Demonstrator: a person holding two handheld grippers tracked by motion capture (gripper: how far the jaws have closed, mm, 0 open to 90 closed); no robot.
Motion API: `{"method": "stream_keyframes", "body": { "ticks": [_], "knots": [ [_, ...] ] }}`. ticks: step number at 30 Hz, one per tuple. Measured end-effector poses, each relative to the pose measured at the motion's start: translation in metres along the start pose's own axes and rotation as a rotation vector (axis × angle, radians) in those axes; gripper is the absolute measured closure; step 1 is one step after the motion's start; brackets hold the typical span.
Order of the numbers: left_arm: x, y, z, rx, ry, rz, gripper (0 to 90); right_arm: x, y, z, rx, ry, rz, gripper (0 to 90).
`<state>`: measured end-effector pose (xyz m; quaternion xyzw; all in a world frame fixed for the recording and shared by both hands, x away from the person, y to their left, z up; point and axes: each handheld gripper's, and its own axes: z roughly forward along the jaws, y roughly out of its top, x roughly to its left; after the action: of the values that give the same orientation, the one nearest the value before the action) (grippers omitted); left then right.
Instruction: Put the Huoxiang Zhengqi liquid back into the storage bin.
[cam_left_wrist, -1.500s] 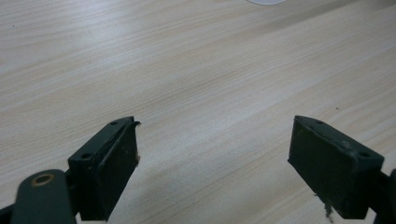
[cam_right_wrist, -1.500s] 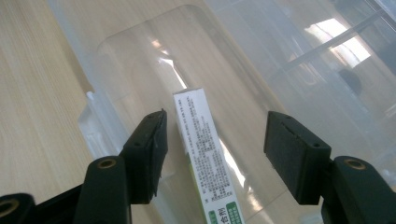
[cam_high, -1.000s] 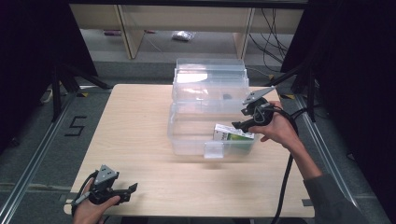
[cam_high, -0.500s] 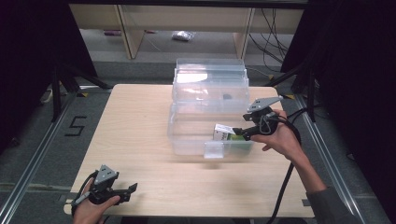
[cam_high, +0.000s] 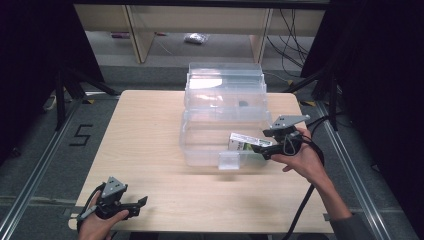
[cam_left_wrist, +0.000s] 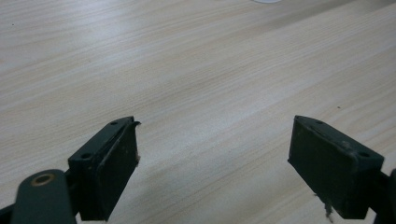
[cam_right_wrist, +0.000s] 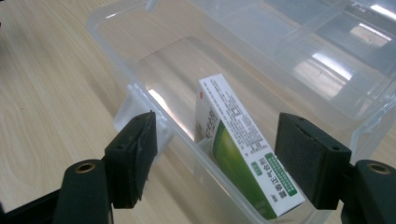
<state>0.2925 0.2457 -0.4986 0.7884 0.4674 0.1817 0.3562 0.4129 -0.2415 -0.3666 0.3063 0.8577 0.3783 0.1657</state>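
Note:
A clear plastic container (cam_high: 200, 150) stands on the wooden table with its lid (cam_high: 225, 85) folded back. Inside leans a white and green medicine box (cam_high: 245, 142), propped against the near right wall (cam_right_wrist: 243, 154). My right gripper (cam_high: 257, 148) hovers at that corner and is open. Its jaws have just been opening, and the box stands between them (cam_right_wrist: 219, 140) with a gap to each pad. My left gripper (cam_high: 140, 205) rests low at the table's near left corner, open over bare wood (cam_left_wrist: 215, 135).
A small clear latch tab (cam_high: 229, 160) sticks out from the container's near wall. The right gripper's cable (cam_high: 305, 200) trails off the table's near right edge. Shelving (cam_high: 200, 25) stands behind the table, on a grey floor.
The right hand has drifted a little right and down, toward me. Its jaws have spread off the medicine box, which now leans on its own in the container. The left hand stayed still.

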Motion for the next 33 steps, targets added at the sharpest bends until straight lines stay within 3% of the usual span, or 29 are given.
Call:
{"method": "stream_keyframes", "body": {
  "ticks": [1,8,9,12,13,16,17,19,21,23,25,27,33],
  "knots": [
    [0.001,0.000,-0.001,0.012,0.002,0.013,15.1,0.000,-0.002,0.000,0.002,0.003,0.006,30.3],
    [-0.001,0.000,0.001,-0.008,-0.003,-0.010,15.1,0.004,-0.012,0.006,0.005,0.010,0.009,30.5],
    [0.000,0.000,-0.001,0.011,-0.010,0.010,15.1,0.005,-0.014,0.007,0.011,0.014,0.017,30.5],
    [-0.001,0.000,0.001,-0.012,-0.004,-0.013,15.1,0.006,-0.016,0.010,0.009,0.016,0.012,30.4],
    [0.000,0.000,-0.001,0.006,-0.003,0.005,15.1,0.005,-0.016,0.010,0.014,0.019,0.008,30.4],
    [0.001,0.000,-0.001,0.010,-0.001,0.009,15.1,0.009,-0.018,0.011,0.025,0.025,0.029,30.2],
    [0.001,0.000,-0.001,0.005,-0.001,0.005,15.1,0.007,-0.018,0.012,0.008,0.011,-0.001,30.0],
    [-0.001,0.000,0.000,-0.007,0.002,-0.011,15.1,0.010,-0.019,0.013,0.018,0.018,0.010,29.7],
    [0.000,0.000,-0.001,0.000,-0.005,0.000,15.1,0.012,-0.020,0.013,0.022,0.020,0.012,29.4],
    [-0.001,0.000,-0.001,-0.005,0.005,-0.012,15.1,0.012,-0.020,0.014,0.018,0.016,-0.009,28.5],
    [-0.001,0.000,-0.001,0.005,0.005,-0.002,15.1,0.015,-0.021,0.014,0.027,0.018,0.021,28.2],
    [-0.001,0.000,-0.001,0.005,0.005,-0.003,15.1,0.015,-0.022,0.016,0.019,0.017,0.003,28.0],
    [-0.001,0.000,-0.001,0.005,0.005,-0.003,15.1,0.021,-0.028,0.014,0.019,0.021,0.015,27.3]
  ]
}}
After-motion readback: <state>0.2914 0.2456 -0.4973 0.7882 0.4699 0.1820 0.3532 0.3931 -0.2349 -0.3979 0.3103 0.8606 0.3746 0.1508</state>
